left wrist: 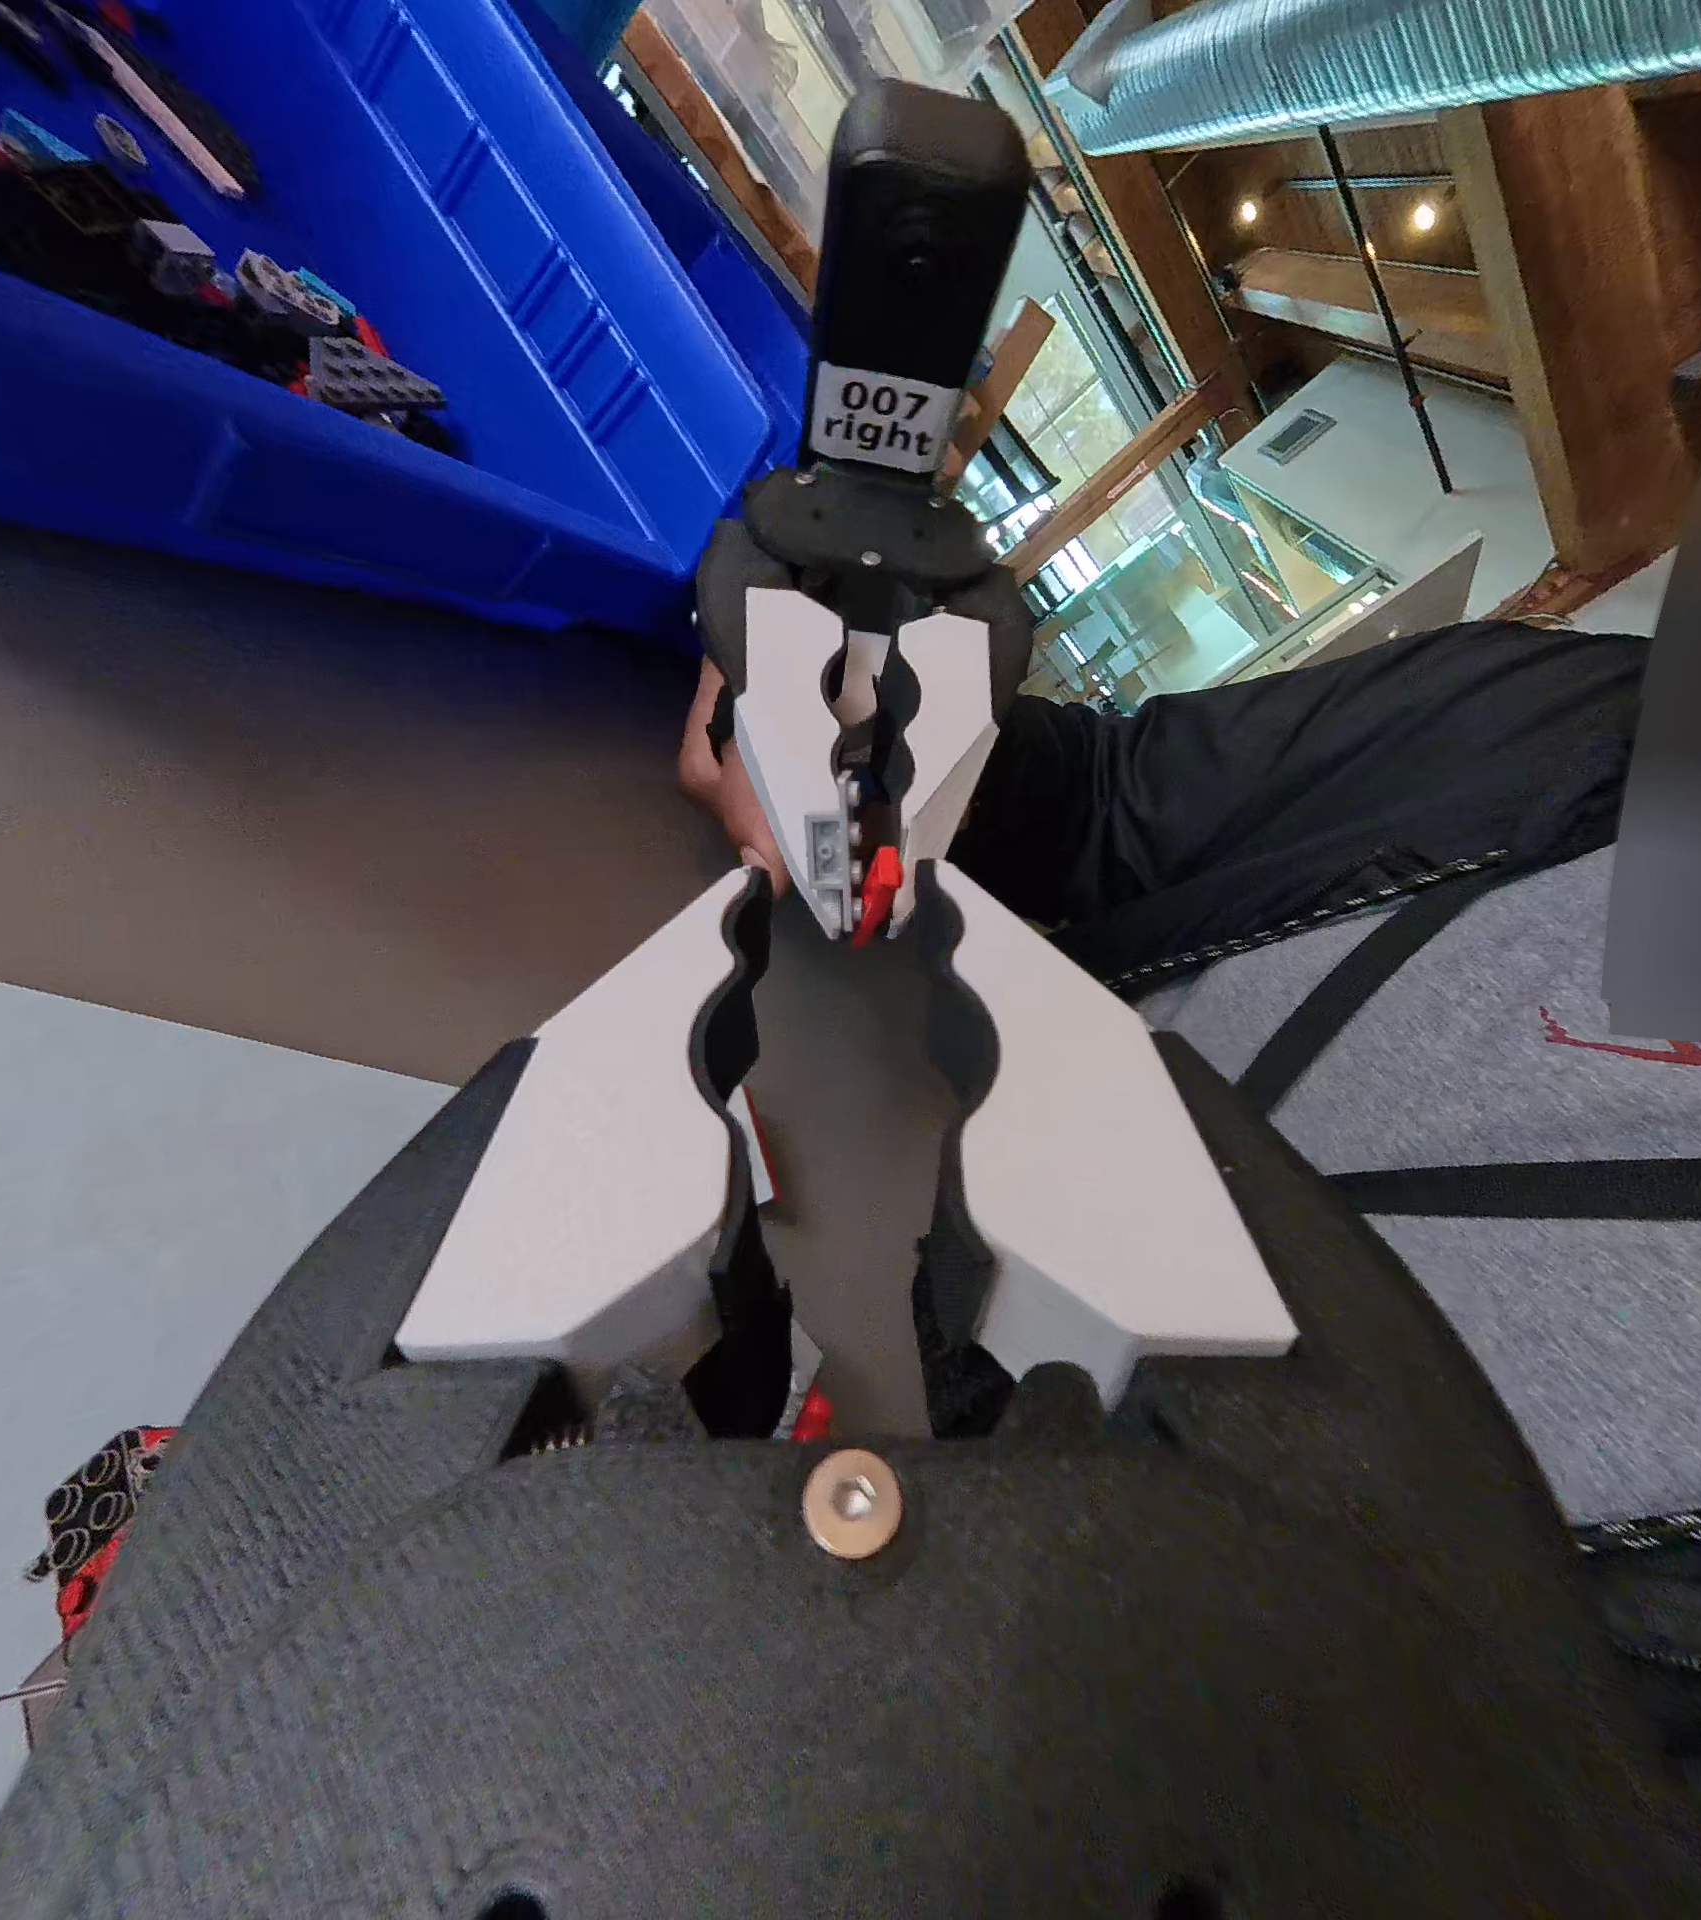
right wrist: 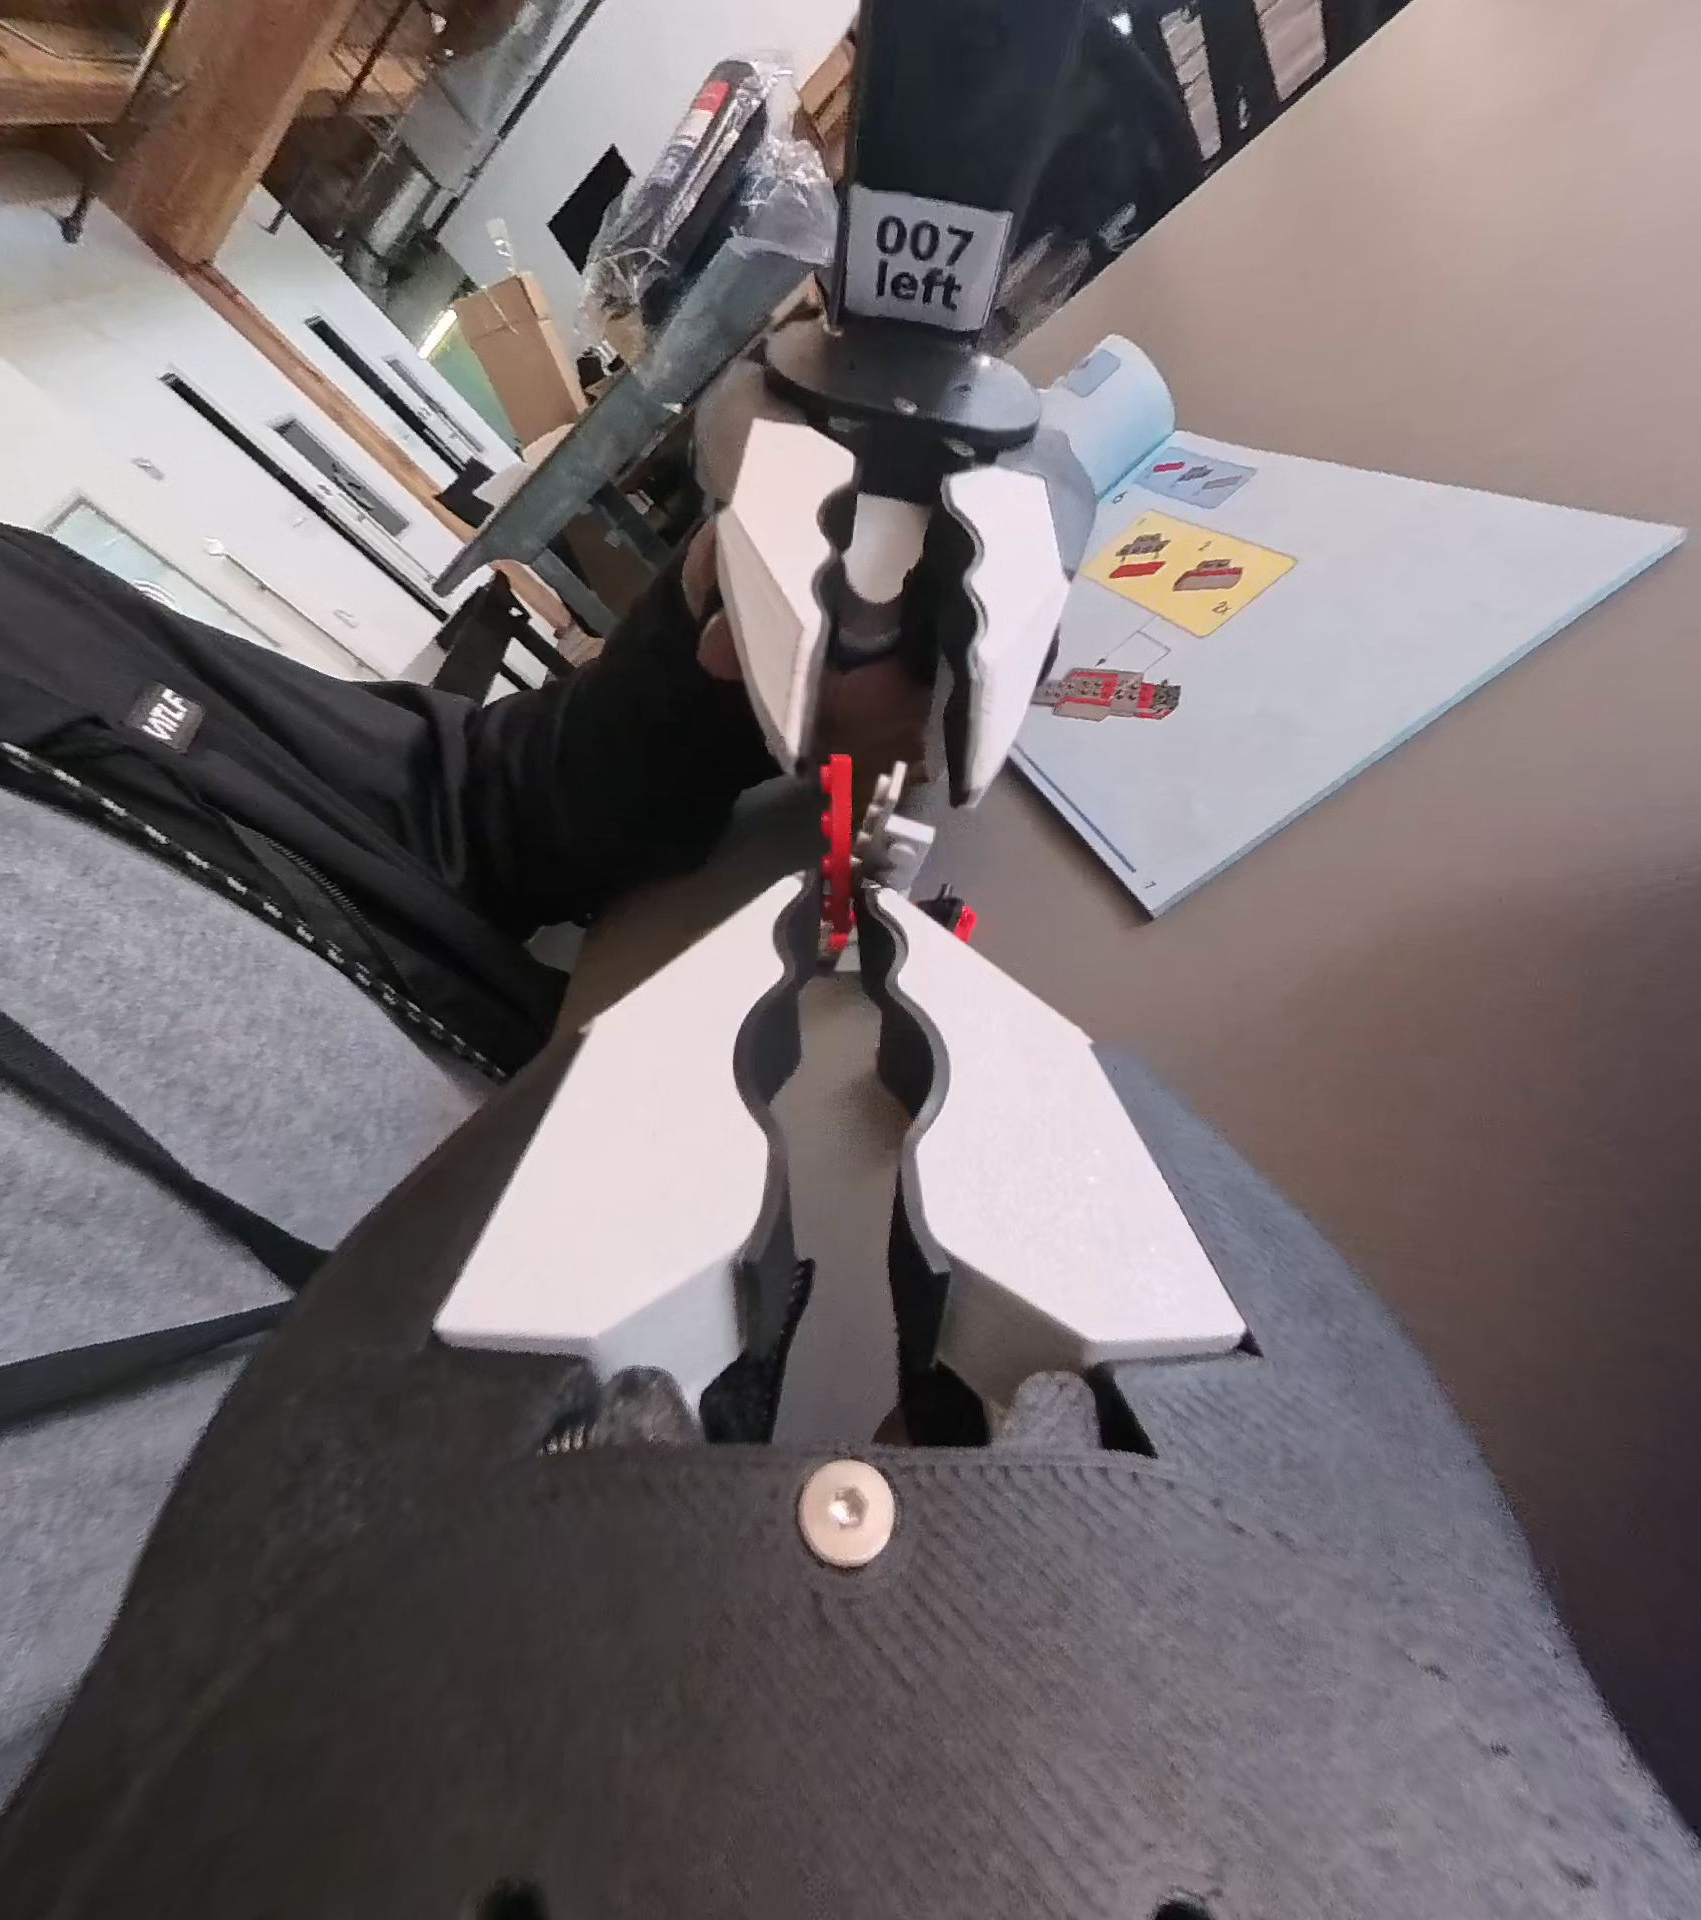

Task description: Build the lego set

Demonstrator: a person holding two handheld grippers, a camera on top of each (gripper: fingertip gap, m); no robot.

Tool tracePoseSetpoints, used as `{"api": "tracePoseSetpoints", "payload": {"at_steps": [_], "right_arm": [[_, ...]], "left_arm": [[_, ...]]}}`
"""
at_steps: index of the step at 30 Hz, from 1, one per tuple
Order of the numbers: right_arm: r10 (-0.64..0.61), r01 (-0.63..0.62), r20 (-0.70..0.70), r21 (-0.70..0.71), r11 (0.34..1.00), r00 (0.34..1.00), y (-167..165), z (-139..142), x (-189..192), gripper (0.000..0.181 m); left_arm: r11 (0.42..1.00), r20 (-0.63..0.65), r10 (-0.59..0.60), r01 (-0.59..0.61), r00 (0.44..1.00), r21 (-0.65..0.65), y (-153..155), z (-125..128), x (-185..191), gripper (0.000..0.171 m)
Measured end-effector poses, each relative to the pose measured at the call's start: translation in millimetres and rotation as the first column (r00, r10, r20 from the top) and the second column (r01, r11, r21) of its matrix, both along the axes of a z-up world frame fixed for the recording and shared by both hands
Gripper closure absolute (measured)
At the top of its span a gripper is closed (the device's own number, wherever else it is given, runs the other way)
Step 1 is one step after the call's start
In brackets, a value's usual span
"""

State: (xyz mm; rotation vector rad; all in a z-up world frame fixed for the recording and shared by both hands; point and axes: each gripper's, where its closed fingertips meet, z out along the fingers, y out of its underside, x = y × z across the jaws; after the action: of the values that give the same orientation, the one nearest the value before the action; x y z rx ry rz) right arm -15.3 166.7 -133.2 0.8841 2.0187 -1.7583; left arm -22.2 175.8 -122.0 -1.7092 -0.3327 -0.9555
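Note:
In the right wrist view my right gripper [right wrist: 841, 899] is shut on a small lego assembly [right wrist: 833, 821], a red plate with light grey pieces on it, held in the air. My left gripper [right wrist: 877, 784] faces it tip to tip with its jaws open on either side of the assembly's far end. In the left wrist view my left gripper [left wrist: 841, 885] is open, and the grey and red assembly [left wrist: 830, 857] sits between its tips, clamped in the right gripper [left wrist: 872, 899]. I cannot tell whether the left fingers touch the assembly.
A blue bin [left wrist: 513, 343] with several loose lego pieces stands at the back left. An open instruction booklet [right wrist: 1345, 686] lies on the brown table. A black and red lego build [left wrist: 98, 1507] sits behind the left gripper. A person's black sleeves and grey clothing are close by. My left and right fingertips are right by each other.

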Motion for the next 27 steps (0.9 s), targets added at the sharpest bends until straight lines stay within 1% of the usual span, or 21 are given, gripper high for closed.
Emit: {"api": "tracePoseSetpoints", "payload": {"at_steps": [4,7,9,12,15,17,22,25,27], "right_arm": [[0.025,-0.025,0.015,0.000,1.000,1.000,-1.8,-0.9,4.4,0.172],[0.049,-0.048,0.038,-0.024,0.999,0.998,-4.1,1.4,8.8,0.172],[0.067,-0.065,0.049,-0.040,0.997,0.997,-5.4,3.1,11.7,0.172],[0.085,-0.080,0.064,-0.070,0.994,0.994,-6.2,6.9,14.4,0.173],[0.077,-0.070,0.077,-0.087,0.994,0.994,-4.7,8.9,12.4,0.173],[0.073,-0.067,0.076,-0.081,0.994,0.994,-3.8,8.1,11.7,0.172],[0.042,-0.036,0.066,-0.087,0.996,0.997,-1.9,9.6,6.4,0.169],[0.031,-0.025,0.056,-0.097,0.995,0.998,-1.9,11.4,4.7,0.169],[0.026,-0.021,0.055,-0.093,0.995,0.998,-1.9,11.2,4.1,0.168]], "left_arm": [[0.999,-0.035,-0.033,0.034,0.999,0.028,-3.1,6.5,5.7,0.141],[0.996,-0.107,-0.080,0.083,0.991,0.026,-3.2,5.2,16.8,0.140],[0.995,-0.139,-0.095,0.099,0.986,0.025,-0.6,3.8,22.2,0.142],[0.995,-0.147,-0.089,0.093,0.985,0.024,2.6,2.1,23.2,0.151],[0.995,-0.107,-0.081,0.086,0.991,0.041,3.3,4.7,21.7,0.161],[0.996,-0.081,-0.074,0.077,0.994,0.035,4.7,3.4,20.4,0.161],[0.998,0.060,-0.046,0.043,0.997,0.052,6.8,5.3,12.9,0.164],[0.997,0.101,-0.040,0.034,0.994,0.063,6.9,7.4,11.0,0.164],[0.998,0.105,-0.035,0.029,0.994,0.061,7.1,7.2,10.2,0.164]]}}
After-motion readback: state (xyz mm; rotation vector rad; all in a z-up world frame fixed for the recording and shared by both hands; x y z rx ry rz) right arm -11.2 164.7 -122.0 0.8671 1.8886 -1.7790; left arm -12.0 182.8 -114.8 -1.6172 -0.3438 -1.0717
